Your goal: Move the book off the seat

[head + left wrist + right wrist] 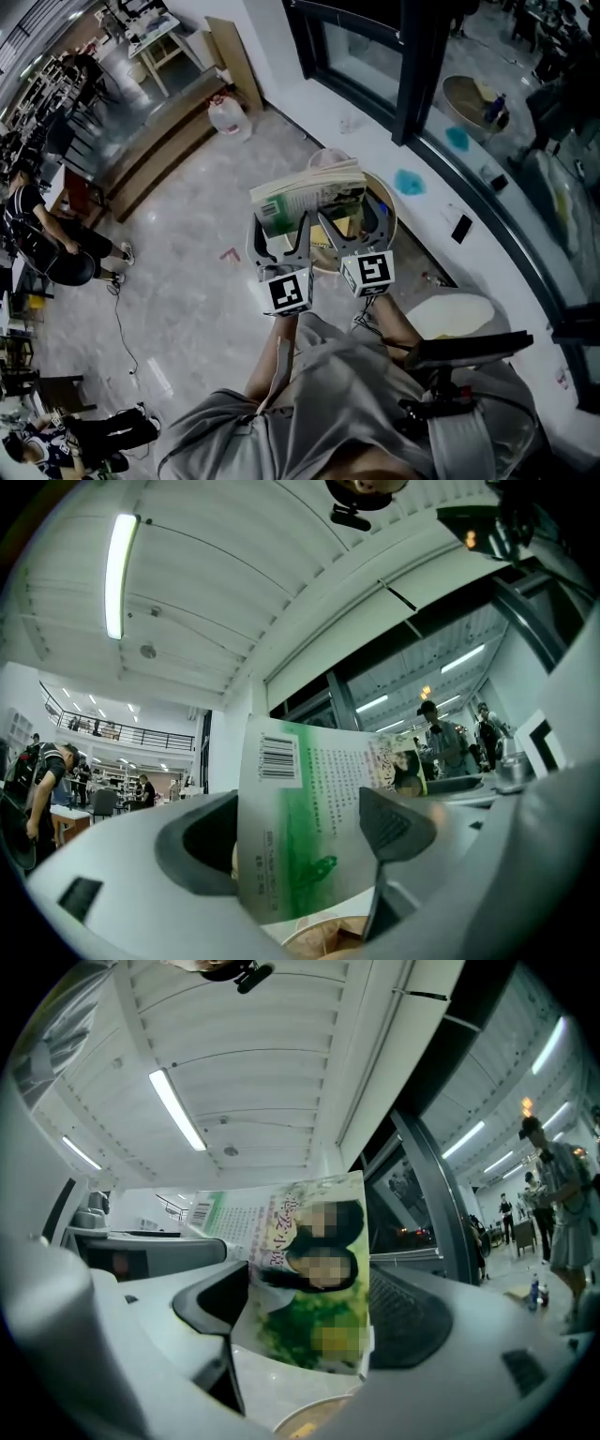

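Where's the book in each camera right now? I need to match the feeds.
Head view: book at upper centre, held over the seat.
Left gripper view: book at centre, between the jaws, barcode side facing.
Right gripper view: book at centre, between the jaws, cover facing.
Shared landmark: the round seat rim just below the book.

Reference item: water jug [230,117], standing on the grey marble floor [187,281].
- Wooden platform [155,159]: just beside the jug, to its left.
- Pale table [161,42]: beyond the jug, further left.
- Dark window frame [412,66]: well right of the jug.
- White sill [436,223]: right of the jug, at the frame's foot. It carries a blue patch [410,182] and a dark flat object [461,228].
- Seated person [47,239]: well apart from the jug, lower left.
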The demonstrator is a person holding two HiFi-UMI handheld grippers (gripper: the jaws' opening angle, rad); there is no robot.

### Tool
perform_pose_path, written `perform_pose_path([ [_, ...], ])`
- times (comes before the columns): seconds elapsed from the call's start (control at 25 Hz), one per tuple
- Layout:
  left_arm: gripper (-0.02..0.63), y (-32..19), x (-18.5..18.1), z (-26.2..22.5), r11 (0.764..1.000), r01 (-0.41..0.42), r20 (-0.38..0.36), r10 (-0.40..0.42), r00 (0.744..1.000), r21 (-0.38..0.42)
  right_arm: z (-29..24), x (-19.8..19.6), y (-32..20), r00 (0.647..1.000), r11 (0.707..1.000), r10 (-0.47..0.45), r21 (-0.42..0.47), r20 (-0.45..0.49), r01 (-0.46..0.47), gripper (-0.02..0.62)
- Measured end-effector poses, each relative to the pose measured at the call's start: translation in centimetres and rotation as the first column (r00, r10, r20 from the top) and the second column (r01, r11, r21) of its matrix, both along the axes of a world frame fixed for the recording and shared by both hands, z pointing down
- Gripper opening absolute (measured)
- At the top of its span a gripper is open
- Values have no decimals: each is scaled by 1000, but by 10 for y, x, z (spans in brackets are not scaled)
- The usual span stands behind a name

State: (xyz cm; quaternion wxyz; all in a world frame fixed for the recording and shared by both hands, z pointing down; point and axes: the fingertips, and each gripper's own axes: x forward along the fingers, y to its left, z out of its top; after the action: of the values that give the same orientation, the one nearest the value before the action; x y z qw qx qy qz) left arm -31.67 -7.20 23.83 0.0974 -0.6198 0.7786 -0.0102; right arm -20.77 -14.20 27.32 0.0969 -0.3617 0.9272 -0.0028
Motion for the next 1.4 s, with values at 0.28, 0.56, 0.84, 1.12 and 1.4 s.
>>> perform_pose_path([
  [0.28,397,-58,-39,-5,996,-55,-19,56,998,66,-1,-36,-51,999,999,36,-8,-10,-36,388],
  [0.56,397,-131,-85,-17,965,-214,-67,226,972,154,-18,-72,-108,977,978,206,42,-49,-204,388],
  [0.84,397,-184,-128,-16,928,-337,-87,353,932,161,-21,-107,-140,938,941,339,47,-78,-336,388],
  [1.12,397,-209,-124,-22,919,-368,-105,384,917,142,-25,-101,-161,925,930,368,34,-95,-366,388],
  [1.4,397,-209,-117,-40,922,-358,-39,367,929,151,-42,-99,-164,939,941,338,51,-60,-336,388],
])
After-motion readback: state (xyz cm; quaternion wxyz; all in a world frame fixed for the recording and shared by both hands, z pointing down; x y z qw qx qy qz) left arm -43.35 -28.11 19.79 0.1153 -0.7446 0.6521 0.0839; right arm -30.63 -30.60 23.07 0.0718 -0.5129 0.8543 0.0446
